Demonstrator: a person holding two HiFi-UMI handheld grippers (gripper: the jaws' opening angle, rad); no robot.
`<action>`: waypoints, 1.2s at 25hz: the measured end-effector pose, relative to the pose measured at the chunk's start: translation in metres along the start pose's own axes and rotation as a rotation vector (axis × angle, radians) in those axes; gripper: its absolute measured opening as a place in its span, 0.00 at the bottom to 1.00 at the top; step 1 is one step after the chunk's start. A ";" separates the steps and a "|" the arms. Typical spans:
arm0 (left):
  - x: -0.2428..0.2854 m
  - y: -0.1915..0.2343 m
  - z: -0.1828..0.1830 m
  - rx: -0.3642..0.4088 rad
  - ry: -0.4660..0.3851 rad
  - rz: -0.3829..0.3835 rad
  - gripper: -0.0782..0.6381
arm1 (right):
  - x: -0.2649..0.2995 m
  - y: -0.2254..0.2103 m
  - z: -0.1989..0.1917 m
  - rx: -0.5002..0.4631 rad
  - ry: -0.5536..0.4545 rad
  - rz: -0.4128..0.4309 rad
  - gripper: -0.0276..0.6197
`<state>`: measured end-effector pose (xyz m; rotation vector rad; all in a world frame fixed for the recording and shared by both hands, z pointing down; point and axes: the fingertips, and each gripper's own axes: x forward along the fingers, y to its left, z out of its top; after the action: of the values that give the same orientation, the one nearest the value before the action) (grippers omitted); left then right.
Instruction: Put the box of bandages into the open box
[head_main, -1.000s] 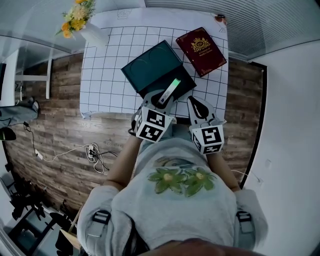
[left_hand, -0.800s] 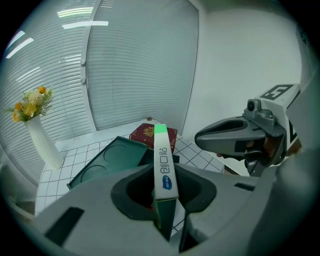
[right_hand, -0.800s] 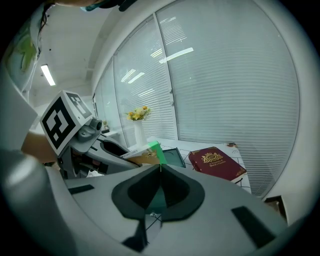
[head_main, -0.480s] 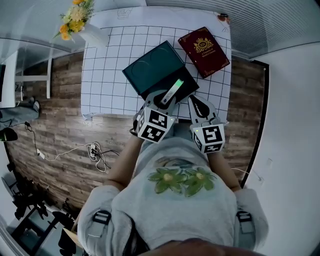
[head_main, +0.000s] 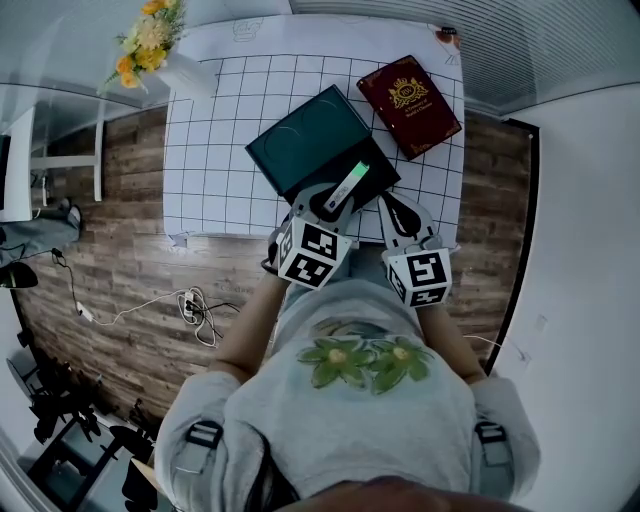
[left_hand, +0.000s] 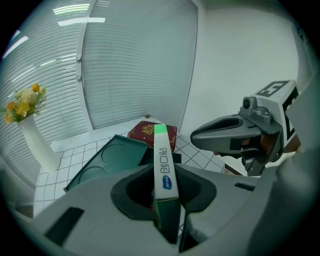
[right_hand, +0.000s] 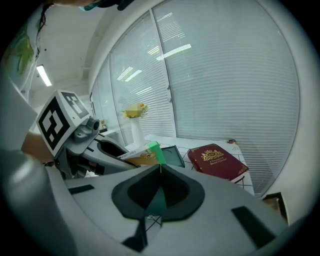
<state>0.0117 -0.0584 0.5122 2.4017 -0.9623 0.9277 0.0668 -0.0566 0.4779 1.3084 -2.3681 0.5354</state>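
A slim white bandage box (head_main: 348, 184) with a green end sticks out forward from my left gripper (head_main: 335, 196), which is shut on it. In the left gripper view the bandage box (left_hand: 162, 167) stands on edge between the jaws, its green tip over the near part of the open dark green box (left_hand: 107, 160). That open box (head_main: 305, 135) lies on the gridded table with its lid laid back to the far left. My right gripper (head_main: 396, 208) hovers beside the left one at the table's near edge, jaws together with nothing in them (right_hand: 159, 172).
A dark red book (head_main: 410, 92) with gold print lies on the table to the right of the open box. A white vase of yellow flowers (head_main: 150, 40) stands at the far left corner. The white gridded table top (head_main: 215, 150) ends over wooden floor (head_main: 110, 270).
Both grippers have shifted slightly forward and to the right, carrying the bandage box a little further over the open box. The left gripper's hold is unchanged.
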 end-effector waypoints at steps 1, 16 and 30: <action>0.000 0.001 0.000 0.000 0.001 0.000 0.25 | 0.000 0.000 0.000 0.001 0.000 -0.001 0.06; 0.009 0.001 -0.006 0.013 0.024 -0.014 0.25 | 0.005 -0.005 -0.005 0.009 0.017 -0.009 0.06; 0.020 0.003 -0.011 0.009 0.036 -0.024 0.25 | 0.010 -0.007 -0.008 0.014 0.027 -0.023 0.06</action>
<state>0.0155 -0.0634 0.5339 2.3905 -0.9168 0.9651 0.0689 -0.0627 0.4904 1.3246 -2.3287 0.5603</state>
